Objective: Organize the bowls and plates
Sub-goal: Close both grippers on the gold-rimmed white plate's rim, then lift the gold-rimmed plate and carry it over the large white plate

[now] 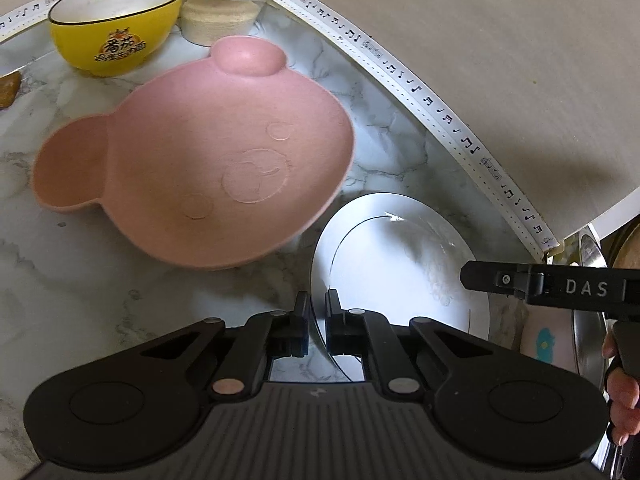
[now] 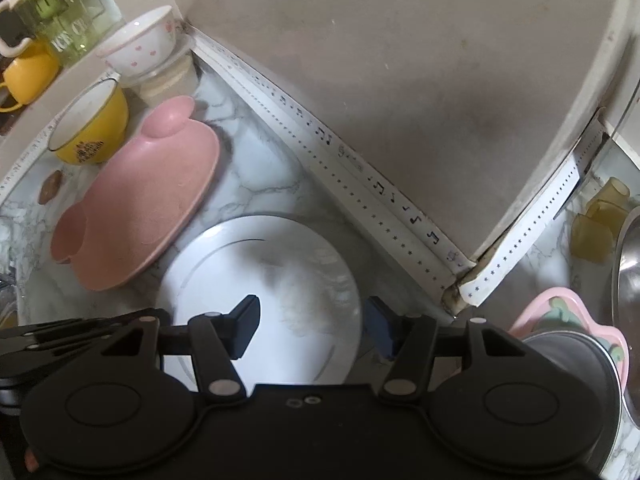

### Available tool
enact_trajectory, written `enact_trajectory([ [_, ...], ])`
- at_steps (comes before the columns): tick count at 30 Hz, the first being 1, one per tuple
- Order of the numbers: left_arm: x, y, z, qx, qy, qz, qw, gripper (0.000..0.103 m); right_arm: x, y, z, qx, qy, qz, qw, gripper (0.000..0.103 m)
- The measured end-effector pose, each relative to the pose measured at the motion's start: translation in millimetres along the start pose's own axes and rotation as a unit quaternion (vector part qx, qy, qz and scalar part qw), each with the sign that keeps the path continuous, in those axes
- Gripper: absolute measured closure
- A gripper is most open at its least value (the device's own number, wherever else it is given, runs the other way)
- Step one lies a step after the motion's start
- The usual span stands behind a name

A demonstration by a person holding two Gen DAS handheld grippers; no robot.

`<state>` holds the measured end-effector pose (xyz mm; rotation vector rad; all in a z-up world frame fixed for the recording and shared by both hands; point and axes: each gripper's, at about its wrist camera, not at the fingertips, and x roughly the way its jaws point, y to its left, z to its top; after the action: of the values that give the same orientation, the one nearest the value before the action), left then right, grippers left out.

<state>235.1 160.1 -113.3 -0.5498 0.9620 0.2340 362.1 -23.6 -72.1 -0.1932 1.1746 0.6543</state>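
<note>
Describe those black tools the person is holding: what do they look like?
Both are matte black plastic. The left gripper and right gripper each have two round discs, hinged link arms with silver rivets and a ribbed body. The right one carries white letters "DAS" on its side; its jaws have bluish pads.

The white plate (image 1: 380, 248) is round, with a thin dark line inside its rim, and it lies on the marble bench (image 1: 60, 280) near the wall. Its near edge sits between the pads of the left claw (image 1: 318, 312). The pink bear-shaped bowl (image 1: 208, 168) stands just beside it, empty. Behind is the yellow bowl (image 1: 116, 28), white inside. A white bowl with pink hearts (image 2: 140, 44) sits on a lidded tub.
</note>
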Motion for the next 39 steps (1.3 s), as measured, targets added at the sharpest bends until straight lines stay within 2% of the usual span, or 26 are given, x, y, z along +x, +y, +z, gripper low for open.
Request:
enact_trajectory([
  [9, -6, 6, -3, 0.001, 0.014, -0.007, 0.9999, 0.096, 11, 4, -5, -0.005, 0.015, 0.003, 1.0, 0.051],
  [17, -2, 8, 1, -0.017, 0.013, -0.016, 0.9996, 0.096, 18, -4, -8, 0.012, 0.023, 0.017, 1.0, 0.064],
  [21, 1, 9, 2, -0.028, 0.014, -0.021, 0.9993, 0.096, 17, -7, -10, 0.014, 0.019, 0.017, 1.0, 0.068],
  [29, -1, 8, 0, -0.019, 0.009, -0.012, 0.9997, 0.096, 13, -10, -16, 0.006, 0.005, 0.008, 1.0, 0.087],
  [39, -13, 11, -7, -0.01, 0.003, -0.019, 0.9998, 0.096, 0, -6, -34, 0.014, -0.016, 0.012, 1.0, 0.093],
])
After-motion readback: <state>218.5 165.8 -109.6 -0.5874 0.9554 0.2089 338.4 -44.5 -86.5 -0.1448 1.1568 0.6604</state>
